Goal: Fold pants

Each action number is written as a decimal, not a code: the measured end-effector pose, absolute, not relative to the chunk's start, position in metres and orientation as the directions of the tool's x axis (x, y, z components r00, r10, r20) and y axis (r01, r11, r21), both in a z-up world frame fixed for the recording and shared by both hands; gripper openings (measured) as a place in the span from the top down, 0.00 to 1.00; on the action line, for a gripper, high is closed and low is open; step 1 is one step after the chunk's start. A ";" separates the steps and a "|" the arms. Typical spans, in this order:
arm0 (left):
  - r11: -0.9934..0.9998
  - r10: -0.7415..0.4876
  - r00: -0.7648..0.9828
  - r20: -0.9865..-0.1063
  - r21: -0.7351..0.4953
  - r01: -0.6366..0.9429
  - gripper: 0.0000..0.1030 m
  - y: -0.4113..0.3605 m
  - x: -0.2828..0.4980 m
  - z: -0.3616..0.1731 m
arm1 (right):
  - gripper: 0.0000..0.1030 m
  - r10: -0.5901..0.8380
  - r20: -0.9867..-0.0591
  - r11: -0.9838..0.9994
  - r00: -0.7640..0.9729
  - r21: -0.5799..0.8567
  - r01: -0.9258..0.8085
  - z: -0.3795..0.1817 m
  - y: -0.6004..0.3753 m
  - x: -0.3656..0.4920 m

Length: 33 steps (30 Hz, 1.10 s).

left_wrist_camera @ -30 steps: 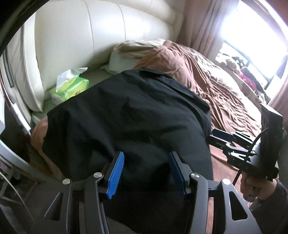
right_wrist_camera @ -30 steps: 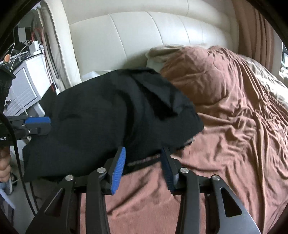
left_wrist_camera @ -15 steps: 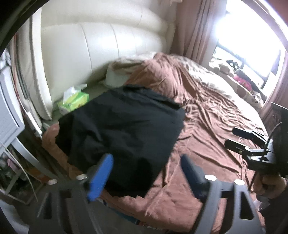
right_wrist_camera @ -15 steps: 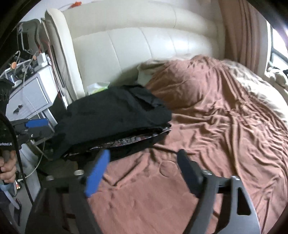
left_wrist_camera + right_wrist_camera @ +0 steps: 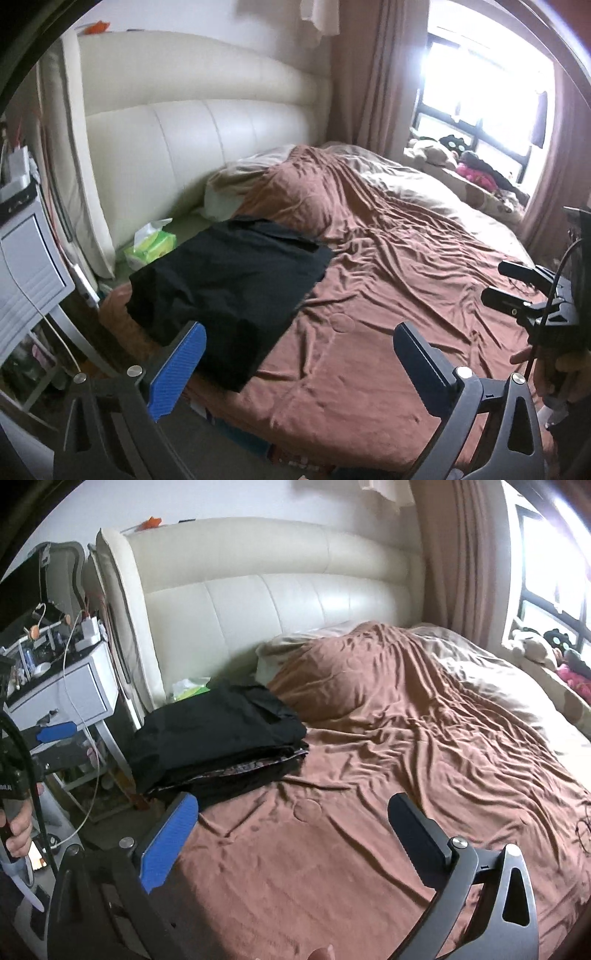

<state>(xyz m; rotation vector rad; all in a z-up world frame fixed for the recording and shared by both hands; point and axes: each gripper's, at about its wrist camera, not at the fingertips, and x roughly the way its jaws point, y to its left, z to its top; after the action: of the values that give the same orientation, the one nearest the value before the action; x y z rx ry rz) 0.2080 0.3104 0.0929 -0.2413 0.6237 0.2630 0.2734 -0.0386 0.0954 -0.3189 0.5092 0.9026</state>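
Observation:
The black pants [image 5: 229, 291] lie folded in a flat stack on the brown bedspread [image 5: 388, 295] near the bed's left edge; in the right wrist view the pants [image 5: 218, 738] show several layers. My left gripper [image 5: 299, 358] is open and empty, held back from the pants. My right gripper [image 5: 291, 834] is open and empty, above the bedspread [image 5: 388, 775] to the right of the stack. The right gripper also shows at the right of the left wrist view [image 5: 517, 284]; the left gripper shows at the left of the right wrist view [image 5: 51, 742].
A green tissue box [image 5: 149, 247] sits behind the pants by the cream headboard [image 5: 207, 147]. A white nightstand [image 5: 62, 698] with cables stands left of the bed. Pillows [image 5: 236, 181] lie at the head. Curtains and a window [image 5: 491, 99] with plush toys are far right.
Both grippers opened wide and pulled back and up from the folded pants, which stay lying on the bed.

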 end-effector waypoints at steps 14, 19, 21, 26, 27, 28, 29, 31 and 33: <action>0.966 0.155 0.824 -0.546 -0.092 -0.243 0.01 0.245 0.163 0.122 | 0.00 0.657 -0.498 0.642 0.566 -0.023 -0.766 0.129 -0.132 0.209; 0.971 0.154 0.829 -0.538 -0.072 -0.228 0.01 0.220 0.148 0.128 | 0.00 0.655 -0.485 0.654 0.580 -0.022 -0.756 0.136 -0.165 0.183; 0.975 0.148 0.836 -0.529 -0.064 -0.213 0.01 0.208 0.140 0.130 | 0.00 0.649 -0.481 0.660 0.589 -0.029 -0.751 0.137 -0.176 0.174; 0.980 0.116 0.858 -0.501 -0.083 -0.181 0.01 0.184 0.118 0.138 | 0.00 0.646 -0.463 0.676 0.607 -0.022 -0.737 0.140 -0.207 0.149; 0.981 0.117 0.861 -0.496 -0.079 -0.179 0.01 0.180 0.115 0.139 | 0.00 0.645 -0.458 0.681 0.612 -0.018 -0.732 0.141 -0.213 0.144; 0.982 0.117 0.866 -0.486 -0.071 -0.173 0.01 0.174 0.111 0.142 | 0.00 0.640 -0.454 0.690 0.620 -0.015 -0.724 0.141 -0.221 0.138; 0.984 0.112 0.872 -0.476 -0.066 -0.163 0.01 0.167 0.105 0.144 | 0.00 0.631 -0.451 0.700 0.631 -0.018 -0.713 0.142 -0.226 0.132; 0.986 0.107 0.877 -0.468 -0.060 -0.153 0.01 0.158 0.098 0.145 | 0.00 0.616 -0.444 0.716 0.650 -0.027 -0.697 0.142 -0.236 0.121; 0.987 0.104 0.883 -0.458 -0.059 -0.147 0.01 0.148 0.089 0.145 | 0.00 0.613 -0.433 0.724 0.661 -0.027 -0.689 0.144 -0.246 0.109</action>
<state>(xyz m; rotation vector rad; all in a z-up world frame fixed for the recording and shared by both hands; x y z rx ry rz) 0.0893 0.1479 0.1454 -0.0929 0.4710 0.1304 0.1087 -0.2459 0.1436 -0.1952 0.4156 0.7412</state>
